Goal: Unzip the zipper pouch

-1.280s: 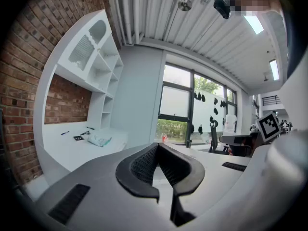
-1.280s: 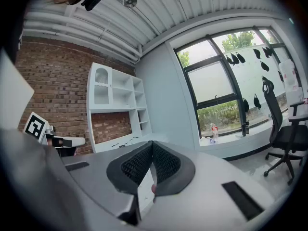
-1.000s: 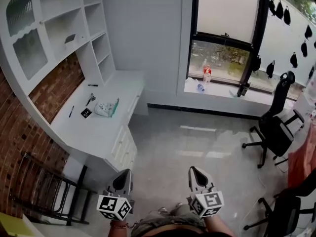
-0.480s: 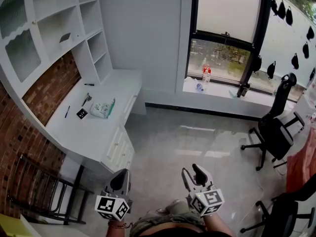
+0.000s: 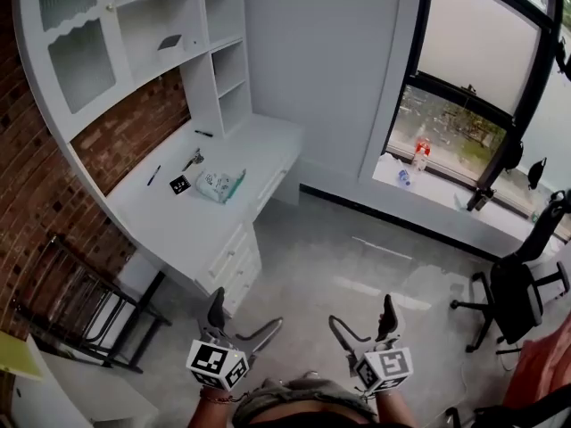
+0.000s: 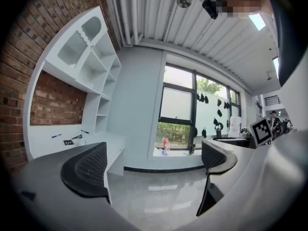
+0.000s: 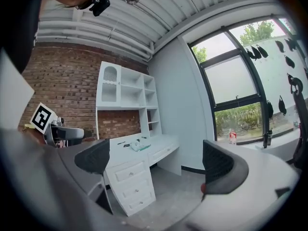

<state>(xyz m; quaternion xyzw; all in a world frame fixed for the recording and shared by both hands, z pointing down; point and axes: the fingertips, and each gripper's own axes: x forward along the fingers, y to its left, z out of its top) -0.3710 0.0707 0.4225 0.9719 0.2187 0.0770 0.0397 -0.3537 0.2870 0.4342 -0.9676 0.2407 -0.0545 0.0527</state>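
The zipper pouch (image 5: 219, 185), pale with a green edge, lies on the white desk (image 5: 178, 226) at the left, far from both grippers. In the right gripper view the pouch (image 7: 139, 145) shows small on the desk top (image 7: 161, 143). My left gripper (image 5: 243, 321) and right gripper (image 5: 364, 321) hang low over the grey floor, side by side. The jaws of both have just been opening and now stand wide, with nothing between them. The left gripper (image 6: 151, 165) faces the window, and the right gripper (image 7: 156, 160) faces the desk drawers.
A black marker tag (image 5: 180, 185), pens (image 5: 153, 175) and a small tool (image 5: 194, 159) lie beside the pouch. White shelves (image 5: 169, 34) rise above the desk, with drawers (image 5: 234, 261) below. A black rack (image 5: 80, 315) stands at the left, an office chair (image 5: 517, 283) at the right, bottles (image 5: 419, 157) on the sill.
Both grippers went from shut to wide open, the right one first. The head view swung left, so the desk and pouch now sit nearer the middle.
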